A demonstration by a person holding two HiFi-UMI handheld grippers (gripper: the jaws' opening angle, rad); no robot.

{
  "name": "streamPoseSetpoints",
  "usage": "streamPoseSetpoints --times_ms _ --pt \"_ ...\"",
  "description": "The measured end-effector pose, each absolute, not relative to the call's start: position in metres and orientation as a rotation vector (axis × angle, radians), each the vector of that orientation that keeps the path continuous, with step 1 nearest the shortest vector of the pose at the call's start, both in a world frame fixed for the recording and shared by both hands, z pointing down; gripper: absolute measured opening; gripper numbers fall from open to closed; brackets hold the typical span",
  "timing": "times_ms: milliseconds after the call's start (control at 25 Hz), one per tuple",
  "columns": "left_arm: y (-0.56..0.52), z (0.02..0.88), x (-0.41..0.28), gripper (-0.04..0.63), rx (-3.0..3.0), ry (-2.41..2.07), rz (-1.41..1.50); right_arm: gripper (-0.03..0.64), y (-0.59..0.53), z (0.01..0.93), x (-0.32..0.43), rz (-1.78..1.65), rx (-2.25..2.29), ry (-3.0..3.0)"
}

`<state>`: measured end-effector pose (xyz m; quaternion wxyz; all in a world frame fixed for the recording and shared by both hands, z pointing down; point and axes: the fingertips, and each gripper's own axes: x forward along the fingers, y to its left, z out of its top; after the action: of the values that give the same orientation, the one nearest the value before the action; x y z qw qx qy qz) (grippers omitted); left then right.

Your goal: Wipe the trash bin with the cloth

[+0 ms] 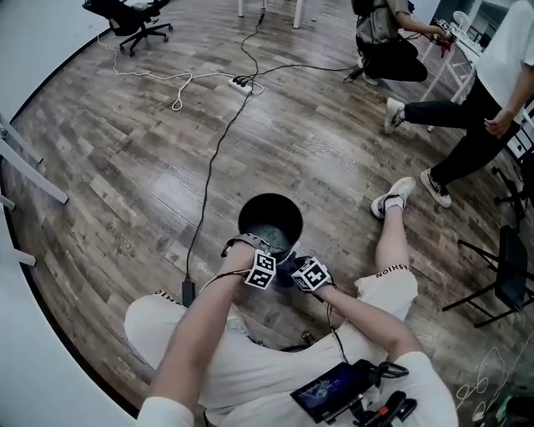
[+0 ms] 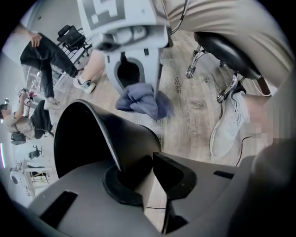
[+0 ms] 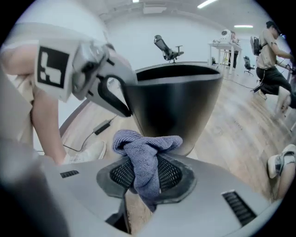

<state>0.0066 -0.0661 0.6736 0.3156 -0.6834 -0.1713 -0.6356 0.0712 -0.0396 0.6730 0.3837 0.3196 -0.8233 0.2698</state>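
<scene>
A black round trash bin [image 1: 270,218] stands on the wood floor in front of my knees. My left gripper [image 1: 265,253] is shut on its near rim; in the left gripper view the thin rim [image 2: 107,147] sits pinched between the jaws of that gripper [image 2: 138,178]. My right gripper [image 1: 294,268] hangs just right of it, beside the bin's near wall. It is shut on a bunched blue-grey cloth [image 3: 144,156], which hangs between its jaws [image 3: 145,175] just in front of the bin's outer wall [image 3: 178,104]. The cloth [image 2: 141,99] shows in the left gripper view too.
A black cable [image 1: 219,150] runs from a power strip [image 1: 242,82] past the bin's left. An office chair [image 1: 133,21] stands far left. Two people [image 1: 467,100] are at the far right, and my outstretched leg and shoe [image 1: 392,198] lie right of the bin. A stool's base [image 2: 222,69] is near my foot.
</scene>
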Motion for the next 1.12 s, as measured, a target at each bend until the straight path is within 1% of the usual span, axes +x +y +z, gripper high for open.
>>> streamPoseSetpoints --times_ms 160,320,760,1120 --pt "-0.064 0.673 0.006 0.067 -1.8 -0.456 -1.676 0.109 -0.049 0.607 0.066 0.654 0.869 -2.194" --pt "-0.064 0.673 0.004 0.067 -1.798 -0.459 -1.681 0.109 -0.061 0.594 0.057 0.64 0.856 -2.196" --pt "-0.064 0.673 0.008 0.064 -1.808 -0.462 -1.679 0.109 -0.062 0.679 0.046 0.834 0.818 -2.083" --pt "-0.064 0.674 0.013 0.064 -1.851 -0.46 -1.659 0.109 -0.068 0.783 0.05 0.911 0.873 -1.938"
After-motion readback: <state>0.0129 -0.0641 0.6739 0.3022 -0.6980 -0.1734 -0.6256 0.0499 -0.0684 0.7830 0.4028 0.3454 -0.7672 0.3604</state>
